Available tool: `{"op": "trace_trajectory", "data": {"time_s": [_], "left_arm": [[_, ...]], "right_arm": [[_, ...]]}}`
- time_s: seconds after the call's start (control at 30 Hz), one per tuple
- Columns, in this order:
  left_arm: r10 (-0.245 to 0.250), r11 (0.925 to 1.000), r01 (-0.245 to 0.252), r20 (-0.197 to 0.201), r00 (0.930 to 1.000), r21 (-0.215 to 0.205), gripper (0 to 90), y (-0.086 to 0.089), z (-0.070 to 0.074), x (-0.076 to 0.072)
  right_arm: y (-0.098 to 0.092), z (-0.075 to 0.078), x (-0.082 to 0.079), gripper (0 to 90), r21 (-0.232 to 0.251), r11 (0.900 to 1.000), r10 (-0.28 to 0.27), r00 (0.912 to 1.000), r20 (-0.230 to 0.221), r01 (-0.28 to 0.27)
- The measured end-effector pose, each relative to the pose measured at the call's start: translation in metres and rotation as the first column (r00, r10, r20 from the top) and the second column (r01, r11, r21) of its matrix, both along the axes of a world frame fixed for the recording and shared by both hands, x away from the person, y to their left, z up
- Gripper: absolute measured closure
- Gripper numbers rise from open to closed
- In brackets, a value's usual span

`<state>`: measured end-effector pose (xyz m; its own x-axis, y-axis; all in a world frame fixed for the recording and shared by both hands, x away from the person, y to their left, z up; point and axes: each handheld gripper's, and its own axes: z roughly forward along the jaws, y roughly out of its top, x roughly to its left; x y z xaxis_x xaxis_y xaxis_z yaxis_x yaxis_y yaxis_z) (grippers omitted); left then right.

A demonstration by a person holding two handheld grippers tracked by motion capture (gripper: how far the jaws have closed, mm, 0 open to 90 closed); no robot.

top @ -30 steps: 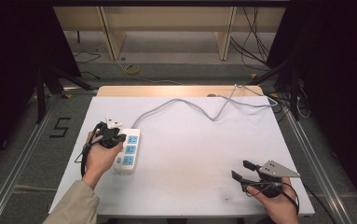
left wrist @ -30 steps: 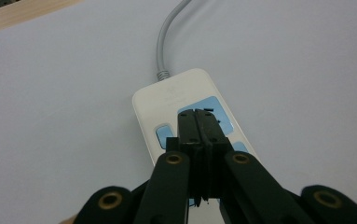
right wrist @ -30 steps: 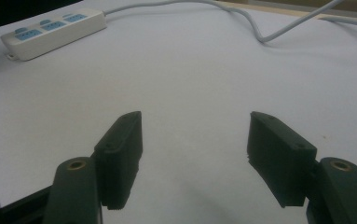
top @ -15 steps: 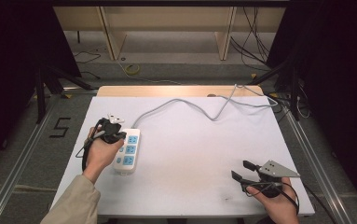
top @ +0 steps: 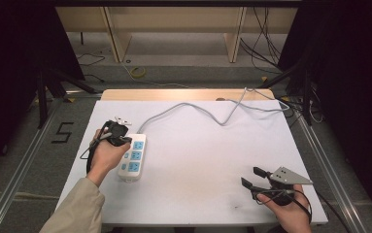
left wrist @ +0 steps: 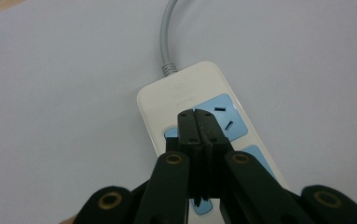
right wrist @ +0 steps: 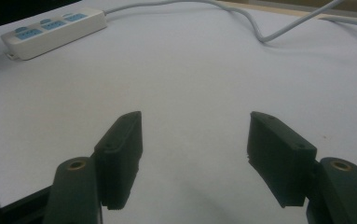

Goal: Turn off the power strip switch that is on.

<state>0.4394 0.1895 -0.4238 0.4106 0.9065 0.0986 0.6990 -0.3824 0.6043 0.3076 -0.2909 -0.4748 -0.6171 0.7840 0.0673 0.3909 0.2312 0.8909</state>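
Observation:
A white power strip [top: 133,160] with blue sockets lies at the table's left, and its grey cable [top: 193,106] runs off to the far right edge. My left gripper [top: 119,135] is held over the strip's far end. In the left gripper view its jaws [left wrist: 197,119] are pressed together with nothing between them, tips over the first blue socket of the strip [left wrist: 185,88]; contact is unclear. My right gripper [top: 251,176] rests near the front right corner, open and empty [right wrist: 195,140], pointing toward the strip [right wrist: 55,30].
The white table [top: 198,160] has a wooden strip along its far edge. The cable [right wrist: 241,14] loops across the far half. Metal rails, loose cables and a yellow coil lie on the floor around the table.
The left hand has crept slightly toward the strip's far end. The right hand has kept still.

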Motion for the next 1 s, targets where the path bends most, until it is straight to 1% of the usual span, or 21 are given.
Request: {"op": "trace_trajectory", "data": {"time_s": [0.23, 0.67, 0.83, 1.0], "left_arm": [[0.002, 0.9999, -0.002, -0.027, 0.9996, 0.011, 89.5, 0.000, 0.001, 0.005], [-0.001, 0.9994, 0.004, -0.065, 0.9979, 0.034, 89.5, -0.003, 0.005, 0.014], [-0.001, 0.9986, 0.006, -0.087, 0.9962, 0.053, 89.5, -0.004, 0.004, 0.019], [0.003, 0.9982, 0.003, -0.102, 0.9948, 0.061, 89.4, -0.004, 0.002, 0.023]], "right_arm": [[0.000, 0.000, 0.000, 36.8, -0.003, 1.000, 0.000, 1.0000, -0.002, 0.000], [0.001, 0.000, 0.000, 36.7, -0.007, 1.000, 0.005, 1.0000, -0.002, -0.005], [0.001, 0.000, 0.000, 36.7, -0.008, 1.000, 0.006, 1.0000, -0.001, -0.006], [0.001, 0.000, 0.000, 36.7, -0.009, 1.000, 0.006, 1.0000, 0.001, -0.006]]}}
